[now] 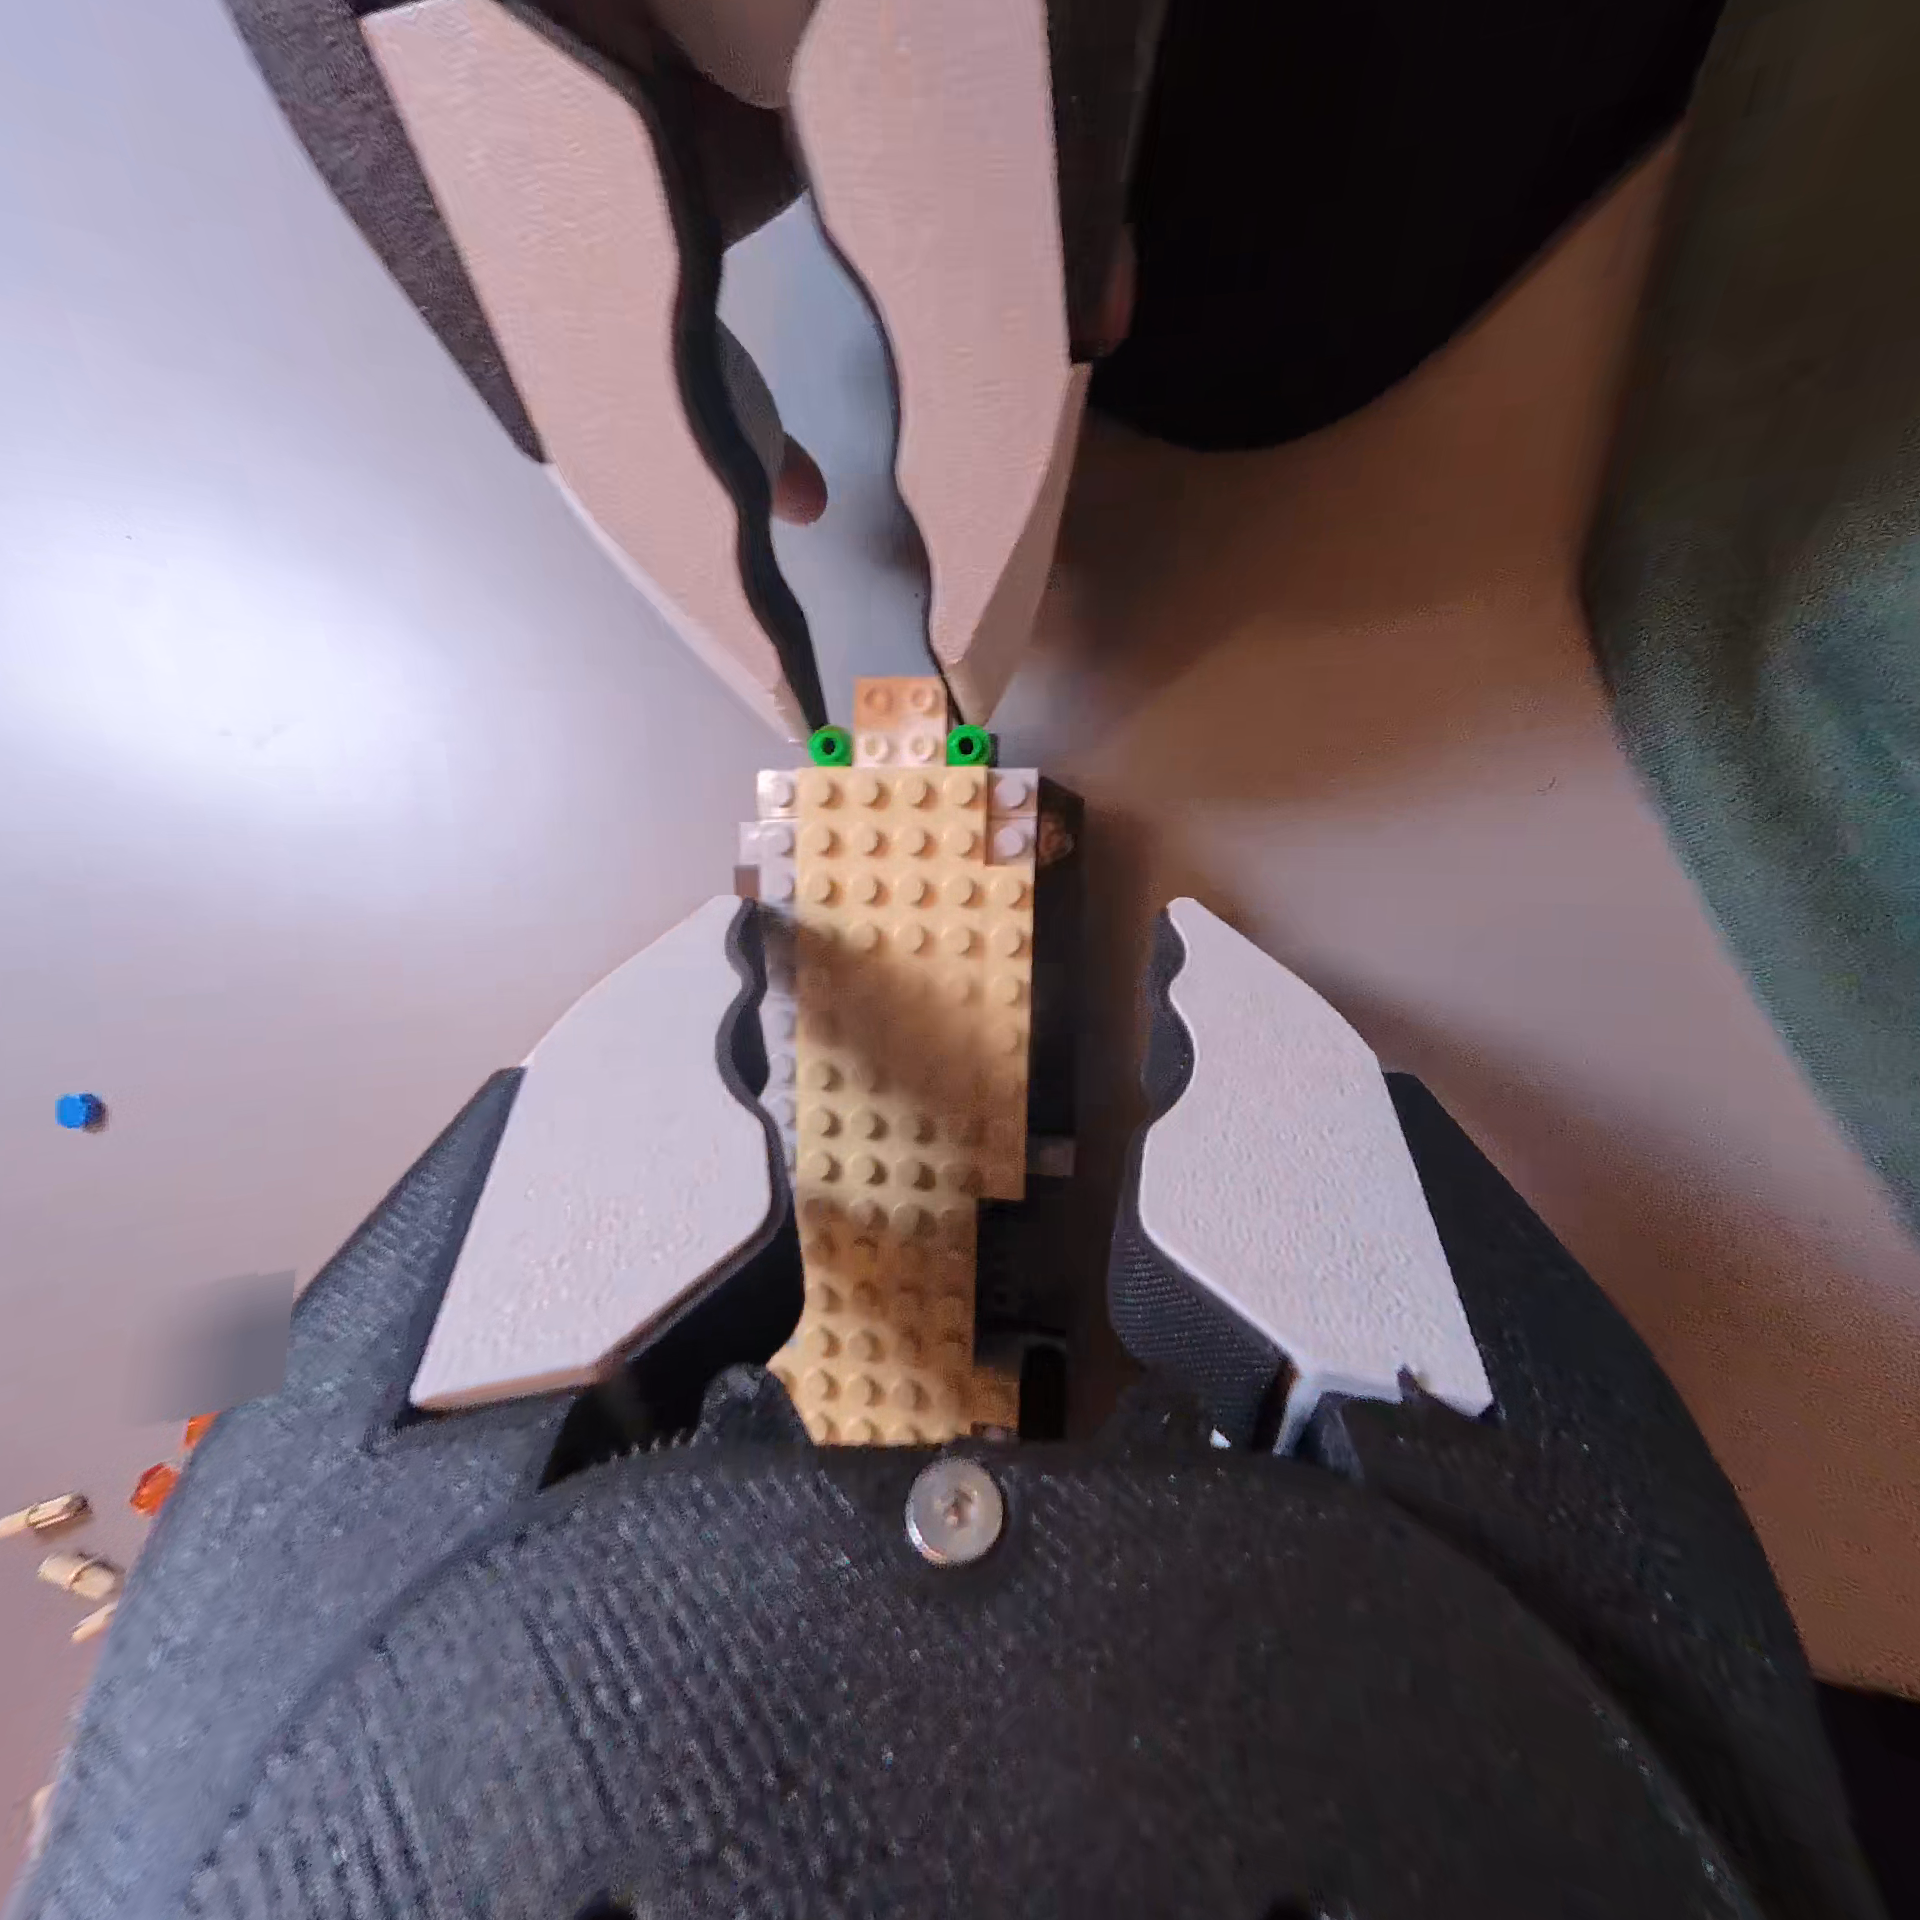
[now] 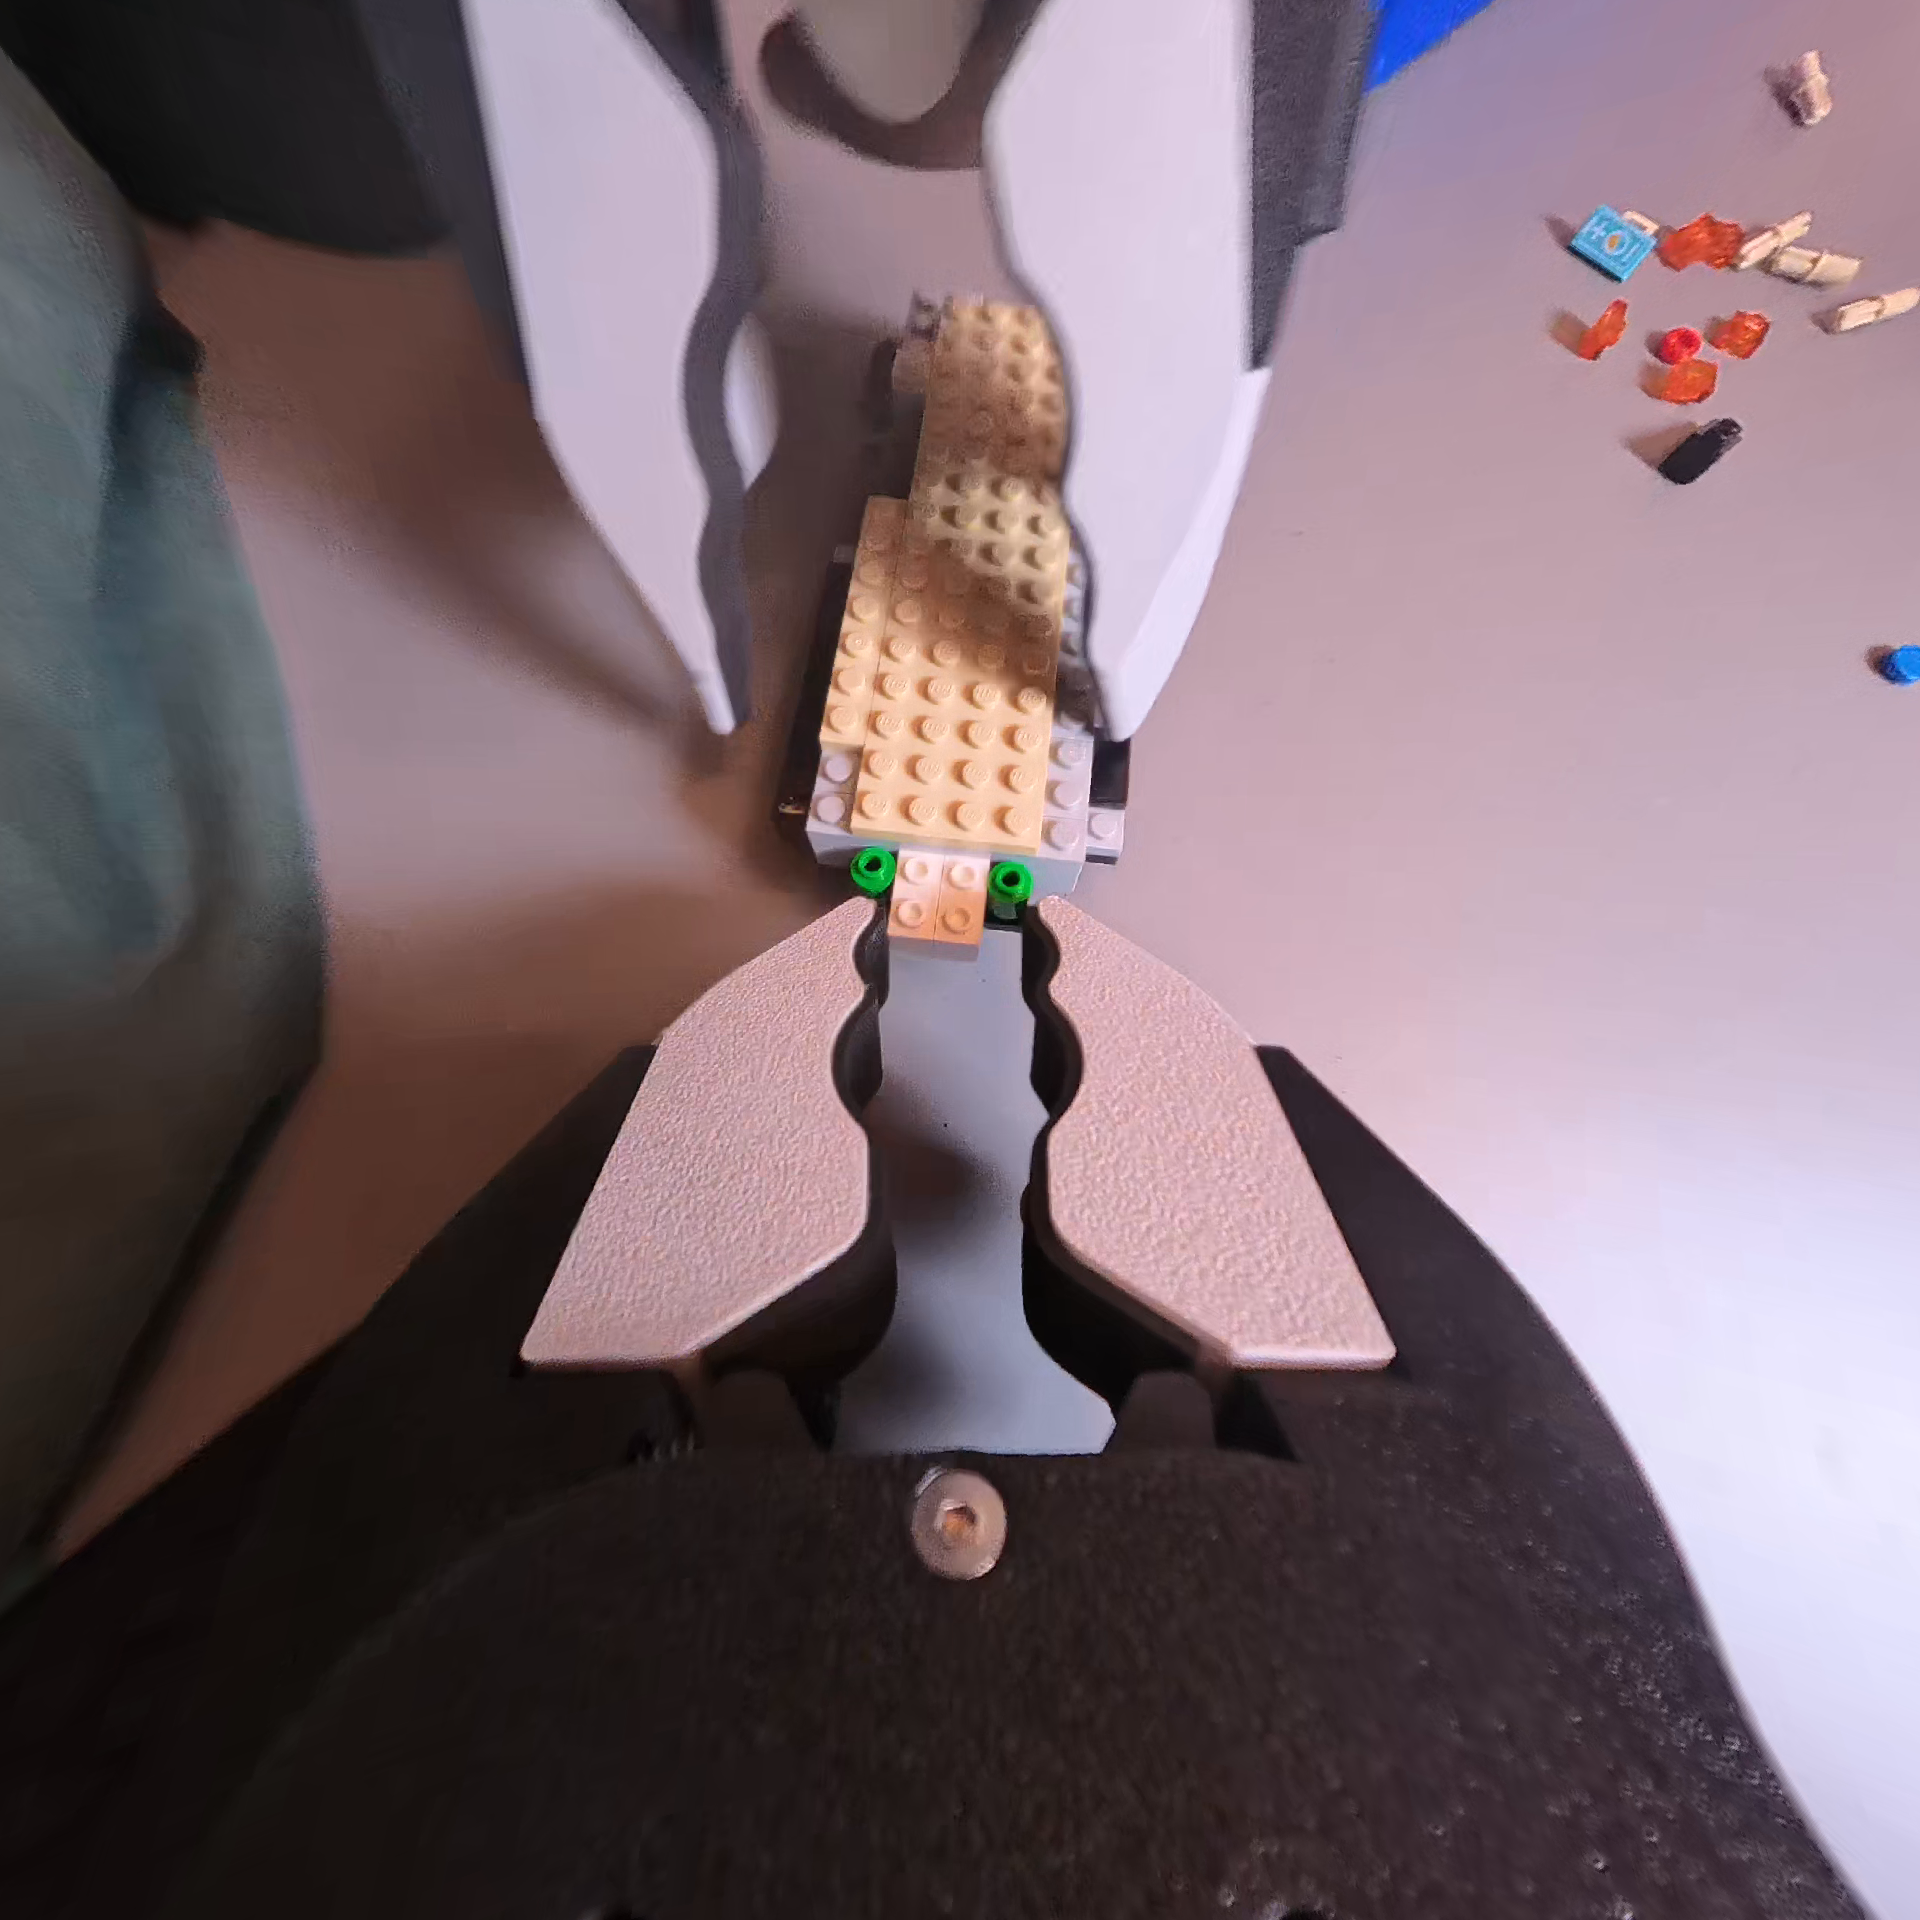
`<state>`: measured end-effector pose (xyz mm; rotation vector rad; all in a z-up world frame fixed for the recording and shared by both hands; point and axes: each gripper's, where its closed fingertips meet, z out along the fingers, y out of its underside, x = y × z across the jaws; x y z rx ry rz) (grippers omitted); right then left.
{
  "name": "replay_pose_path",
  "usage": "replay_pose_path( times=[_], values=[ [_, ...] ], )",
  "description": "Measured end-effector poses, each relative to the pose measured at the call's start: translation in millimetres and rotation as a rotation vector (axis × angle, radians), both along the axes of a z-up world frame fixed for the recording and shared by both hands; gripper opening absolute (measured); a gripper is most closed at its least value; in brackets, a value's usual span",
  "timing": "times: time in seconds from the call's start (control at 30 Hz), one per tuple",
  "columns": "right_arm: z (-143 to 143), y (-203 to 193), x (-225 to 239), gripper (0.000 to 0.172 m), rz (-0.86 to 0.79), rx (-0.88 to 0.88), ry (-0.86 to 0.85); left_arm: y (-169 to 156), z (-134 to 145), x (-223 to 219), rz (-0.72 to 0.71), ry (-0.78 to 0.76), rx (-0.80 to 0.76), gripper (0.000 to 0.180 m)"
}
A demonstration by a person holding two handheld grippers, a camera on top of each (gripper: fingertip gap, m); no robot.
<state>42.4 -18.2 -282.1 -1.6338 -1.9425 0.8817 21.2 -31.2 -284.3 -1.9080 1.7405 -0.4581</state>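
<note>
A long tan studded brick build (image 1: 914, 1039) lies flat on the table (image 1: 312, 520), running lengthwise between the two tools, which face each other from its opposite ends. The left tool (image 1: 956, 935) stands wide open astride the build's rear half: its left finger (image 1: 644, 1122) lies close against the grey edge of the build, while its right finger (image 1: 1278, 1143) stands clear of the black side, a plain gap between them, so nothing is gripped there. At the far end, the build narrows to a small pale nose piece (image 2: 938, 906) flanked by two green round studs (image 2: 873, 868). The right tool (image 2: 948, 914) is nearly closed about this nose, its fingertips (image 2: 1049, 914) just beside the green studs; whether the pads press on the piece cannot be told. Off to the side on the table lie loose small parts: orange translucent bits (image 2: 1704, 244), tan pegs (image 2: 1808, 260), a light blue tile (image 2: 1610, 241), a red stud (image 2: 1677, 343), a black piece (image 2: 1699, 452) and a blue stud (image 1: 79, 1110). No container is seen holding any of them.
</note>
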Motion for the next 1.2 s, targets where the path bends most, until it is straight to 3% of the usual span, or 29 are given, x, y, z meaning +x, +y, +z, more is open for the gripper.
replay_pose_path(
  times=[0.07,0.17,0.3,0.37,0.53,0.7,0.83,0.93,1.03,1.2],
  values=[
    [3,2,0,0.023,-0.031,-0.056,0.008,1,-3,0,0.012,0.051,0.089,0.077],
    [8,2,-2,0.016,-0.069,-0.194,0.033,12,-5,-3,0.023,0.112,0.255,0.063],
    [17,3,-6,0.017,-0.065,-0.219,0.1,15,1,-7,0.017,0.105,0.289,0.062],
    [29,5,-8,0.023,-0.044,-0.153,0.172,11,11,-8,0.023,0.031,0.22,0.062],
    [63,-7,-11,0.036,0.1,0.202,0.367,8,29,-7,0.05,-0.113,0.043,0.062],
    [50,-10,-16,0.027,0.181,0.539,0.299,0,28,1,0.006,-0.155,-0.131,0.062],
    [47,-8,-16,0.022,0.197,0.632,0.287,0,28,1,0.007,-0.213,-0.271,0.062],
    [52,-6,-17,0.019,0.164,0.594,0.313,0,34,0,0.025,-0.284,-0.352,0.062],
    [54,-1,-18,0.016,0.119,0.56,0.325,6,37,-3,0.054,-0.286,-0.284,0.06],
    [47,8,-18,0.015,0.057,0.444,0.305,15,43,-10,0.062,-0.125,0.079,0.038]
  ],
)
